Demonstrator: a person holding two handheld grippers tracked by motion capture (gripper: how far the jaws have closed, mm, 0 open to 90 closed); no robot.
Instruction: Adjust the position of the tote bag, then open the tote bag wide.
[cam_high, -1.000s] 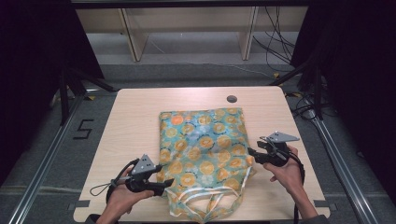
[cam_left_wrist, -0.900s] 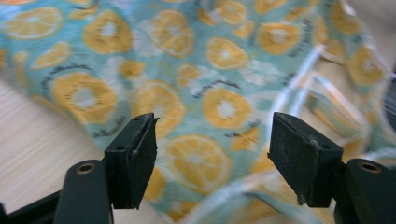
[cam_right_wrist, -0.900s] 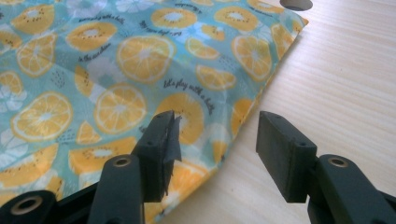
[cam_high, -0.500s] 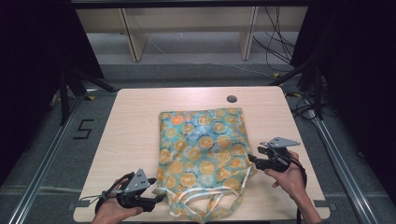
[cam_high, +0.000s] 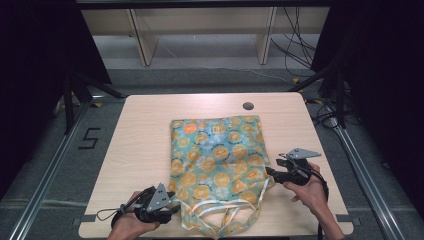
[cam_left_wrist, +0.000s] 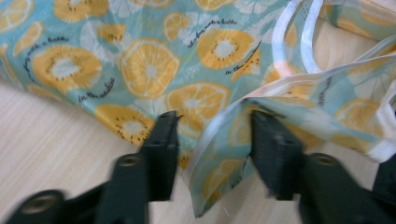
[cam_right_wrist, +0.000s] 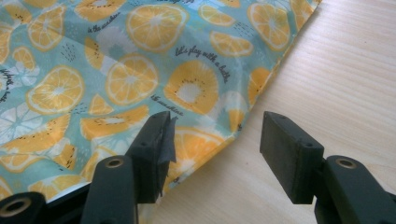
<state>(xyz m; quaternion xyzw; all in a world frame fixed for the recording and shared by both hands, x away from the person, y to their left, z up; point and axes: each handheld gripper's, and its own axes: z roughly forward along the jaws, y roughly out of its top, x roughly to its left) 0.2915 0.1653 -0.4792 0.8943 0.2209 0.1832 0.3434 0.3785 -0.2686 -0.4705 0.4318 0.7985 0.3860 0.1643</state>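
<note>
At the near edge of the light wooden table (cam_high: 140, 130), the left gripper (cam_high: 172, 208) sits low in the person's left hand (cam_high: 131, 224), its grey three-cornered plate tilted up and a thin cable looping off toward the table's near left corner. Its jaws stand released, spread apart, at the near left corner of a thin teal fabric bag printed with orange citrus slices (cam_high: 217, 160); in the left gripper view, a lifted fold of the bag's pale-trimmed rim rises into the gap between the two black jaws, nearer one jaw than the other, and nothing is pinched. The bag's white-edged handles (cam_high: 220, 220) lie crumpled just beside it, spilling toward the table's near edge. Across the bag, a little farther from the person, the right gripper (cam_high: 270, 172) is held in the right hand (cam_high: 307, 187), also unclenched; in the right gripper view one jaw rests over the printed cloth at the bag's side edge while the other hangs over bare wood, so the hem runs between them. The bag itself lies flat in the middle of the table, its closed bottom pointing away. Beyond it, near the far edge, a small dark round hole (cam_high: 248, 106) is set in the tabletop. Past the table stand pale wooden shelf legs (cam_high: 142, 40) on a grey floor, with dark cables (cam_high: 295, 45) trailing at the far right.
</note>
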